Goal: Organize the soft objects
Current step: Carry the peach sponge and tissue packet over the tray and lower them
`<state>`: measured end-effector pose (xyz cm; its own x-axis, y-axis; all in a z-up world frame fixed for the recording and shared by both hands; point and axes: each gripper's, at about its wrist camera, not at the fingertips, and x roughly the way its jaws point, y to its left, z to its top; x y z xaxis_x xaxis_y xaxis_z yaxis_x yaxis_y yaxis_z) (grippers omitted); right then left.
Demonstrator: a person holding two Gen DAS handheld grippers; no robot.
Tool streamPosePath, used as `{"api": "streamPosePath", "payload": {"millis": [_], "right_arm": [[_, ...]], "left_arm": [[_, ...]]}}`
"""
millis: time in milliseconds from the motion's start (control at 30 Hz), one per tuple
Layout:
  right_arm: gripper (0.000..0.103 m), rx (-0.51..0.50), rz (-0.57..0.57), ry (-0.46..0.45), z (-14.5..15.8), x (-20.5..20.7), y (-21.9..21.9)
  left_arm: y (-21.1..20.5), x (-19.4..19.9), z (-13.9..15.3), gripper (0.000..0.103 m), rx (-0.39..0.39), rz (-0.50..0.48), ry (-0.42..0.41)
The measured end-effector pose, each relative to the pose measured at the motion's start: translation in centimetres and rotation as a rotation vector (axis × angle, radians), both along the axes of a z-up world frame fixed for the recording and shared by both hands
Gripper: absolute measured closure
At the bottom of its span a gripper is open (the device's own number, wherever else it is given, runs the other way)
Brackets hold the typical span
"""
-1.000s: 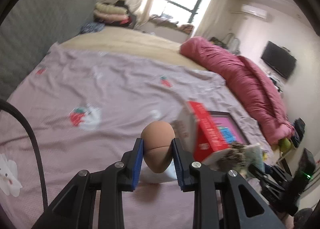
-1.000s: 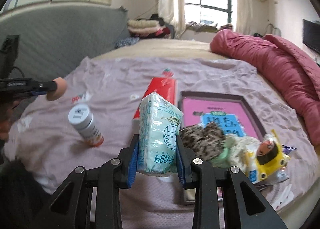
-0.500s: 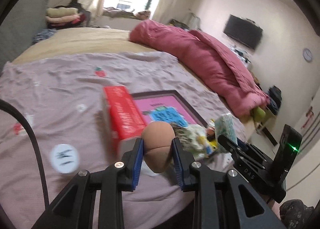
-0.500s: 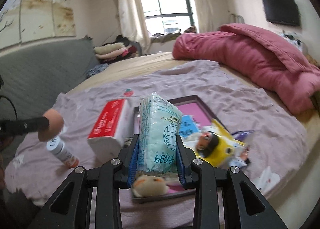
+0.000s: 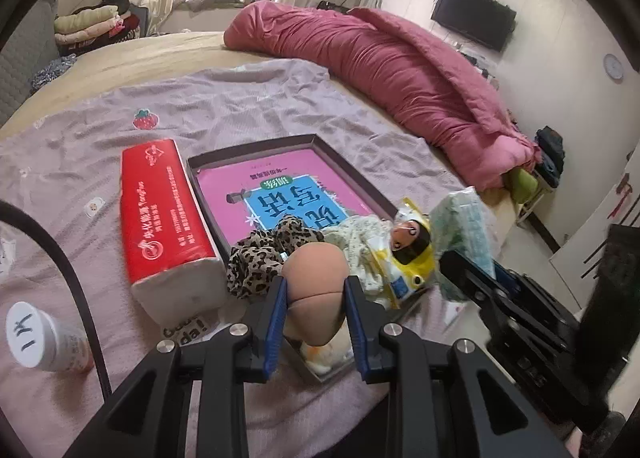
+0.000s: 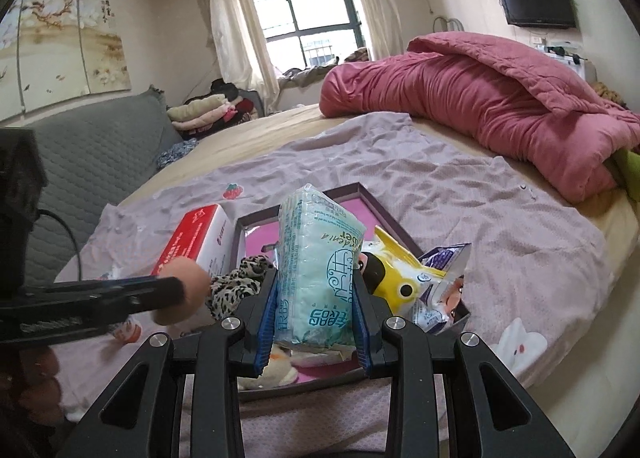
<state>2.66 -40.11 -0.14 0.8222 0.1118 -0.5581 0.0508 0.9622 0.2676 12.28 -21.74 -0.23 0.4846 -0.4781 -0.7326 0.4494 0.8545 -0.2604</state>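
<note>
The left claw (image 5: 314, 308) is clenched on a smooth, egg-shaped tan sponge (image 5: 316, 290), its blue pads pressing the rounded sides. The right claw (image 6: 314, 322) grips a crinkly pale-green tissue pack (image 6: 318, 270) standing upright between its pads. Both hang over the near end of a shallow dark-rimmed tray (image 5: 352, 178) on the bed, where a leopard-print fabric scrunchie (image 5: 260, 258) and glossy yellow snack packets (image 6: 400, 278) are heaped. Just beside the tray lies a red, plastic-wrapped tissue brick (image 5: 164, 210); a white-capped bottle (image 5: 36, 342) lies apart. Beyond, wrinkled mauve sheet (image 5: 248, 106), then a puffy pink quilt (image 6: 500, 98).
</note>
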Motion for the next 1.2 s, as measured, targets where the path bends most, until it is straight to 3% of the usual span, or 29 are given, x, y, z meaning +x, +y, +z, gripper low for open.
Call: {"api": "streamPosePath", "payload": {"millis": [433, 1200], "right_arm": [[0.069, -0.023, 0.058, 0.036, -1.3, 2.3, 1.4], [0.069, -0.109, 0.124, 0.140, -3.8, 7.8, 4.3]], "left_arm": [[-1.4, 3.8, -3.5, 0.074, 0.056, 0.035, 0.034], [-0.3, 5.9, -5.6, 0.073, 0.031, 0.051, 0.059]]}}
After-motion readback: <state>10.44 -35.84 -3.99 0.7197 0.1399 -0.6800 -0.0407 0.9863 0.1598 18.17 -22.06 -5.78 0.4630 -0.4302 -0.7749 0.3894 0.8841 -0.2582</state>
